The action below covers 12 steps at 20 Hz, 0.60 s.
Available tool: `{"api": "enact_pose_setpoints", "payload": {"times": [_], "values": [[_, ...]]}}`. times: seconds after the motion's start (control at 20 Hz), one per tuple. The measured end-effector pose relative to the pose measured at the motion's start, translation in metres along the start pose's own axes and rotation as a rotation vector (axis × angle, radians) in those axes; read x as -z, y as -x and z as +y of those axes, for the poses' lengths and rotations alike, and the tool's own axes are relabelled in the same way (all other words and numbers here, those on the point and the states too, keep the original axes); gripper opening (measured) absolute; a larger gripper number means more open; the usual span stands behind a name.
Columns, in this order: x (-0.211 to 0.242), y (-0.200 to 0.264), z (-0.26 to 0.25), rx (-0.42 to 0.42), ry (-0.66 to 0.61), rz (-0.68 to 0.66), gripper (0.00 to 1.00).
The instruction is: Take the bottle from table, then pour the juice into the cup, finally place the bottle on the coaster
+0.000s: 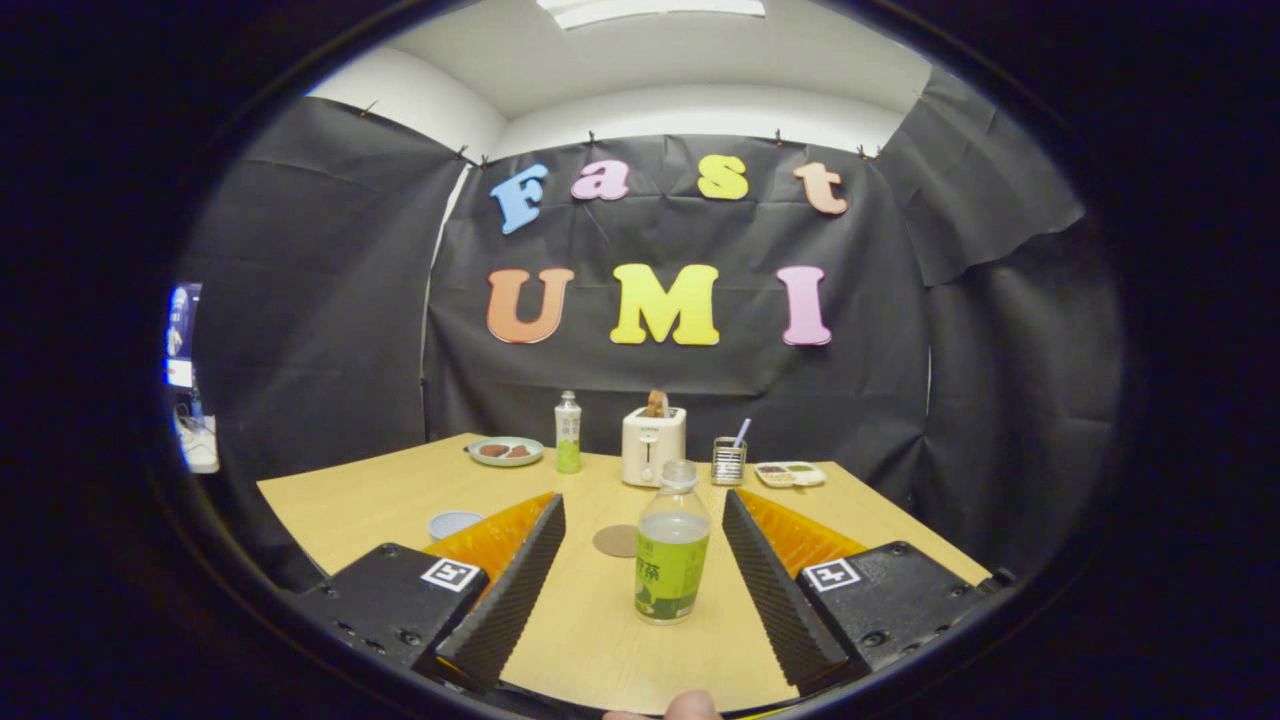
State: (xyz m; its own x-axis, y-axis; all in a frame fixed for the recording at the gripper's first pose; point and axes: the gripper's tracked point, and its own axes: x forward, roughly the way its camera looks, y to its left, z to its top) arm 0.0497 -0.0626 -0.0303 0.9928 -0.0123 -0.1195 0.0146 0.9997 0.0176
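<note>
Bottle (671, 545) upright on counter (400, 495), between the spread fingers of the tool (643, 505), untouched.
Coaster (616, 541) is seen just behind it; cup (453, 523) nearer the left edge.

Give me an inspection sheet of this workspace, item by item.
Surface: wooden table.
Job's things: capless bottle upright between the fingers, untouched; coaster behind it; cup beyond the left finger.
Clutter: second bottle, plate, toaster, holder, tray along the far edge.
Grippers: tool open, fingers either side of the bottle.
Cables: nothing seen.
Surroundings: black cloth wall; screen at the left.
</note>
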Motion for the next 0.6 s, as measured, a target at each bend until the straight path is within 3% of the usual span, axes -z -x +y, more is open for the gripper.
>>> {"api": "enact_pose_setpoints", "payload": {"times": [0.35,0.6], "values": [[0.041,-0.039,0.001,-0.057,-0.016,0.061,1.00],[0.063,-0.069,-0.014,-0.001,-0.020,0.088,1.00]]}}
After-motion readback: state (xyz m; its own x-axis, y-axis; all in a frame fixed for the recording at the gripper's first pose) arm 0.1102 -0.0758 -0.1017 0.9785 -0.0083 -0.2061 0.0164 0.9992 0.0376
